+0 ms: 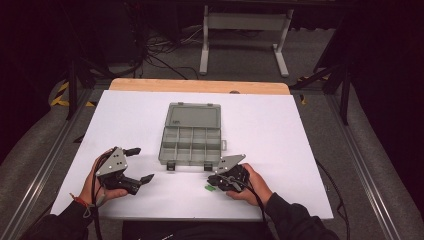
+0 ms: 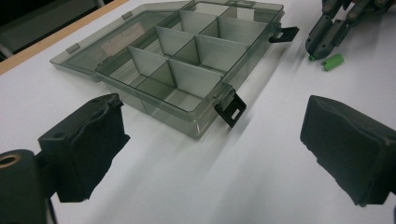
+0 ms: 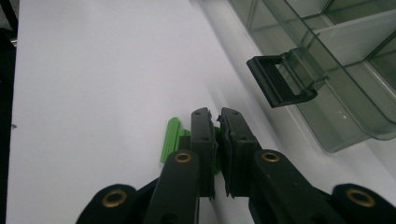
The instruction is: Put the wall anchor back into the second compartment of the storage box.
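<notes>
Right gripper view: right tool (image 3: 217, 116) nearly closed, pinching small green plastic piece (image 3: 170, 137) on white surface (image 3: 93, 70).
Left tool (image 2: 210, 140): wide open, empty.
Location: beside translucent grey compartment box (image 3: 327, 60).
Risk: shallow edge pinch; piece may slip when lifted.

The high view looks forward and down from above the person's side, taking in the whole white table (image 1: 125, 115). The left gripper view sits low and close to the tabletop, facing the compartment box (image 2: 187, 70) at upper centre. The right gripper view, closer still, catches that box's (image 3: 336, 56) corner at upper right.
</notes>
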The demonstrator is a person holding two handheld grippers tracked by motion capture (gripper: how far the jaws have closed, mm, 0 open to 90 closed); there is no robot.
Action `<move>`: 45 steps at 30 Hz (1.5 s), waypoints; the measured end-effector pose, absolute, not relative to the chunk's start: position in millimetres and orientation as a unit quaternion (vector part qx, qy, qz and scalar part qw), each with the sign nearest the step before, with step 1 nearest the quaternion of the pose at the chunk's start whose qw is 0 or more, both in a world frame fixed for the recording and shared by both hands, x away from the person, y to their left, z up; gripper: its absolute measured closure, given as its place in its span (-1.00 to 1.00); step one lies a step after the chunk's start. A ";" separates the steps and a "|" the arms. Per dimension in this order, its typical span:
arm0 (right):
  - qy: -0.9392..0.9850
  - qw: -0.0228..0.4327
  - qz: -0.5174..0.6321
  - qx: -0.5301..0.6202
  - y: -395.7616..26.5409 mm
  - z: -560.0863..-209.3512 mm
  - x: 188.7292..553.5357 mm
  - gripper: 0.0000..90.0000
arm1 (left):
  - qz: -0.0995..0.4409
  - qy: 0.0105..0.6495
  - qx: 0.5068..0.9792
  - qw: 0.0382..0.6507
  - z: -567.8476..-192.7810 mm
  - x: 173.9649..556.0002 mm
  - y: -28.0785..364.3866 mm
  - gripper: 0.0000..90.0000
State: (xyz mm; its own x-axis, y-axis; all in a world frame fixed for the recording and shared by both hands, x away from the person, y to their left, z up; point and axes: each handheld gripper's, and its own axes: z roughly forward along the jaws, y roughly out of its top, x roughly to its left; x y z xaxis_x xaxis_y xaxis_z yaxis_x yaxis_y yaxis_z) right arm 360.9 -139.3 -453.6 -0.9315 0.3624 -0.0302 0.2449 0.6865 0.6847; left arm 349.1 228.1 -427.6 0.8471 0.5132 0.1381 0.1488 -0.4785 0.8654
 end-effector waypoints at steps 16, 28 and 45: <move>0.907 0.099 0.375 0.165 -142.4 -444.7 357.8 0.89 | 0.194 0.202 0.834 0.475 -427.3 350.5 226.6 -0.86; 0.895 0.111 0.403 0.158 -142.6 -424.9 358.1 0.89 | 0.189 0.202 0.836 0.474 -428.4 352.0 225.3 -0.85; 0.872 0.148 0.435 0.168 -129.3 -396.8 380.0 0.89 | 0.189 0.202 0.836 0.475 -428.2 352.0 226.0 -0.86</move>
State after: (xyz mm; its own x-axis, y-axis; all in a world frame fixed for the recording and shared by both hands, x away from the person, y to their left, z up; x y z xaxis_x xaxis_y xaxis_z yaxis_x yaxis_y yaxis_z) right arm 380.0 -129.3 -396.8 -0.8998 0.4215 -0.1128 0.1631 0.5647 0.8090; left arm 352.0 226.0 -428.2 0.8475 0.5161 0.1243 0.1575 -0.4682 0.8695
